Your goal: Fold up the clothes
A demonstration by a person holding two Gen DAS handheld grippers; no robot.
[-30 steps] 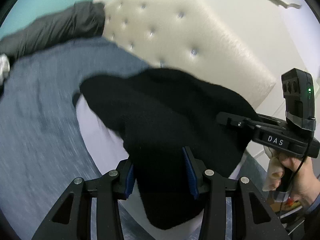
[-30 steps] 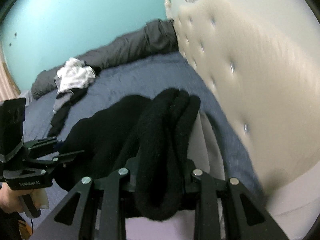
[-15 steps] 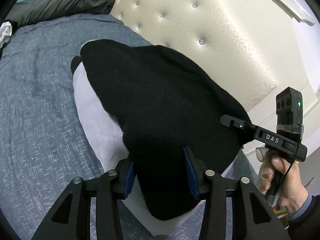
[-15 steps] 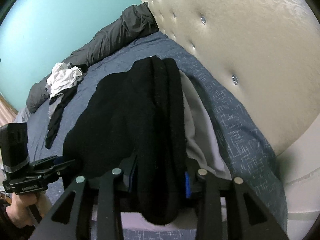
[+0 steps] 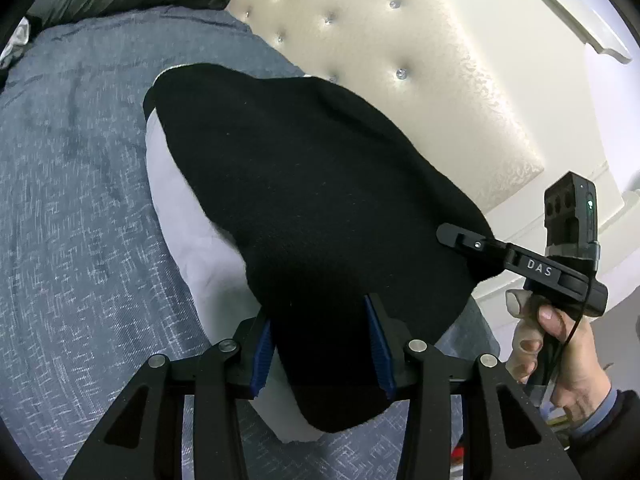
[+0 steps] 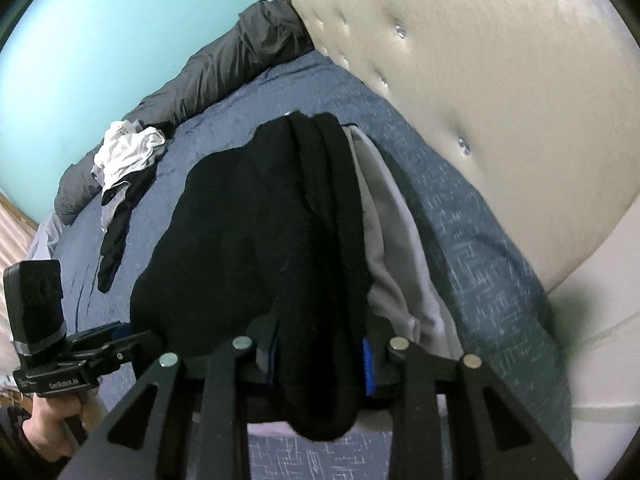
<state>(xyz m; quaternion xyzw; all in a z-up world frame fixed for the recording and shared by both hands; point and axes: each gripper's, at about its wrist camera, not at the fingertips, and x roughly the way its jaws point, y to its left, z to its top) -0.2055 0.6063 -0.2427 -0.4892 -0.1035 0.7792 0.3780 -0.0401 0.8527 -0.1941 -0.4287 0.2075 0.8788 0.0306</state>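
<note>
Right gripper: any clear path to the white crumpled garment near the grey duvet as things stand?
Probably not yet. The right gripper is shut on the black folded garment, as is the left gripper. The white crumpled garment lies far across the blue bedspread, unobstructed, but the load must be released first.

We counted two grippers, the left gripper (image 5: 320, 344) and the right gripper (image 6: 320, 364), one folded black garment (image 5: 304, 200), one pale folded garment (image 5: 188, 220) beneath it, one heap of unfolded clothes (image 6: 124, 160), one bed (image 5: 80, 200) and one tufted headboard (image 5: 400, 60).
</note>
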